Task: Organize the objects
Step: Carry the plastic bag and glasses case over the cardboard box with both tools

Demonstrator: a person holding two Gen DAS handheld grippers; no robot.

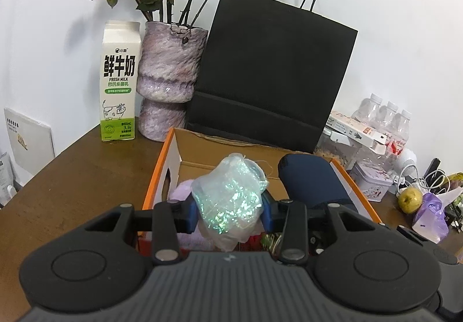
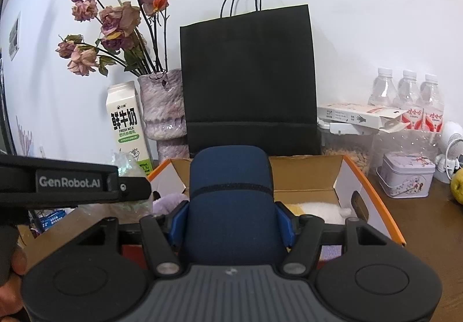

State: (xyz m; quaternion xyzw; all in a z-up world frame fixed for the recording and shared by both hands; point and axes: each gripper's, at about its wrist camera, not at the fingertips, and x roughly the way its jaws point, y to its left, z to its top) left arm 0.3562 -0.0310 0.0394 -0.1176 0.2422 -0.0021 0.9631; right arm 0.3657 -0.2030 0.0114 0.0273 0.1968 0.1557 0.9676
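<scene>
My left gripper (image 1: 230, 213) is shut on an iridescent crinkled pouch (image 1: 231, 197) and holds it above the open orange-edged cardboard box (image 1: 162, 165). My right gripper (image 2: 231, 223) is shut on a dark blue fabric case (image 2: 231, 191) and holds it upright above the same box (image 2: 370, 188). The blue case also shows in the left wrist view (image 1: 312, 180), to the right of the pouch. Inside the box lie a lilac plush thing (image 2: 167, 201) and something white and fluffy (image 2: 324, 210). The left gripper's body (image 2: 72, 184) shows at the left of the right wrist view.
Behind the box stand a black paper bag (image 1: 272, 76), a mottled vase of dried roses (image 1: 167, 81) and a milk carton (image 1: 118, 84). To the right are water bottles (image 2: 408, 96), a flat white box (image 2: 358, 116), a lilac tin (image 2: 405, 177) and a green fruit (image 1: 409, 200).
</scene>
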